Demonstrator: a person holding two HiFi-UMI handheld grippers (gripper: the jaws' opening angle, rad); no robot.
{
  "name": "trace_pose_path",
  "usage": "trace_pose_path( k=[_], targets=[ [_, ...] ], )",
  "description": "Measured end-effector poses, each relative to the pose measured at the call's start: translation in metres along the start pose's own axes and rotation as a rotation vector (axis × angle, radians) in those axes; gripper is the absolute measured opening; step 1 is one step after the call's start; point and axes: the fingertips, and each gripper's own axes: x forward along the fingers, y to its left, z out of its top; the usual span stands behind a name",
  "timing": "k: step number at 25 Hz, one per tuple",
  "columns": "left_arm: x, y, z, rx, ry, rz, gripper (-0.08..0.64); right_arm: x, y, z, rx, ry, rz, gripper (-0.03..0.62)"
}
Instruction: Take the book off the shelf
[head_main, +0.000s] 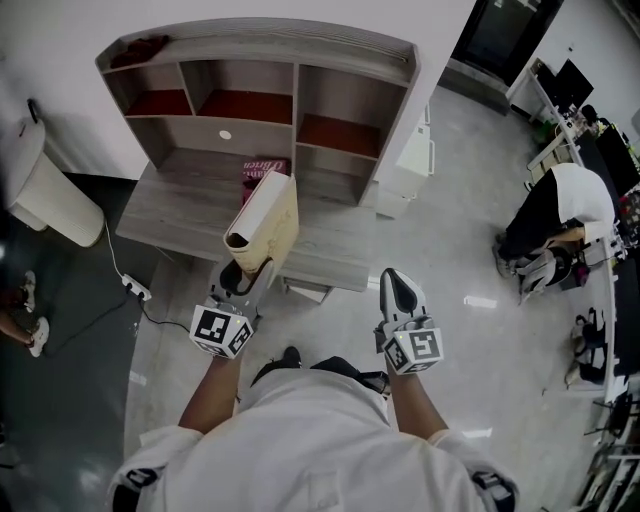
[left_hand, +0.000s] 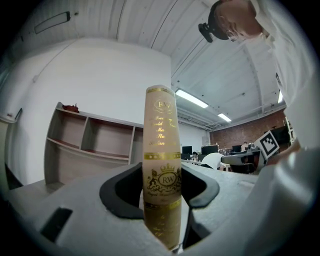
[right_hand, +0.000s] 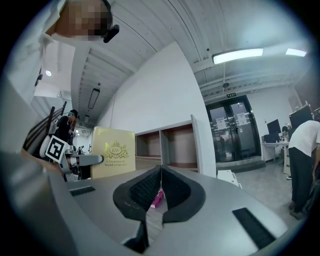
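Right, my left gripper (head_main: 245, 276) is clenched on the book (head_main: 266, 222). In the left gripper view the two dark pads press on either side of its cream spine, and the book (left_hand: 161, 150) stands upright between them with gold lettering and a crowned "RW" crest facing the camera.

In the head view the book sits at the centre of the frame, tilted a little, over the front part of the grey desk (head_main: 170, 215) and clear of the shelf (head_main: 260, 42) above it. I cannot tell whether its lower edge touches the desk. The shelf's compartments run across the upper left of the frame, some with reddish floors.

My right gripper (head_main: 398, 288) is at the lower middle of the head view, to the right of the book and off the desk's right corner, over the pale floor. In the right gripper view its jaws are closed on each other with nothing between them – right gripper (right_hand: 161, 175) empty. That view shows the book's (right_hand: 113, 152) front cover at the left, gold crest on yellow, with the shelf (right_hand: 172, 145) just right of it.

A pink object (head_main: 263, 168) lies on the desk behind the book, under the middle compartment. A person in a white top (head_main: 568, 200) bends over at the right edge of the head view.
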Motion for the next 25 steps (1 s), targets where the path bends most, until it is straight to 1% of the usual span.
trace_pose_path(
  k=[6, 10, 14, 17, 21, 25],
  targets=[
    [-0.023, -0.019, -0.007, -0.026, 0.014, 0.026, 0.199, -0.028, -0.008, 0.006, 0.013, -0.012, 0.024, 0.015],
    [-0.041, -0.034, -0.013, -0.017, 0.037, 0.053, 0.199, -0.059, -0.012, 0.01, 0.012, -0.01, 0.038, 0.015],
    [-0.056, -0.053, -0.022, -0.045, 0.045, 0.06, 0.199, -0.094, -0.027, 0.004, 0.029, -0.005, 0.013, 0.015],
    [-0.07, -0.067, -0.028, -0.061, 0.061, 0.065, 0.199, -0.112, -0.029, -0.003, 0.046, 0.002, 0.009, 0.015],
    [-0.091, -0.08, -0.037, -0.051, 0.084, 0.087, 0.199, -0.13, -0.025, -0.012, 0.062, 0.003, 0.024, 0.015],
    [-0.11, -0.095, -0.043, -0.024, 0.096, 0.097, 0.199, -0.144, -0.026, -0.027, 0.091, 0.013, 0.029, 0.015]
  ],
)
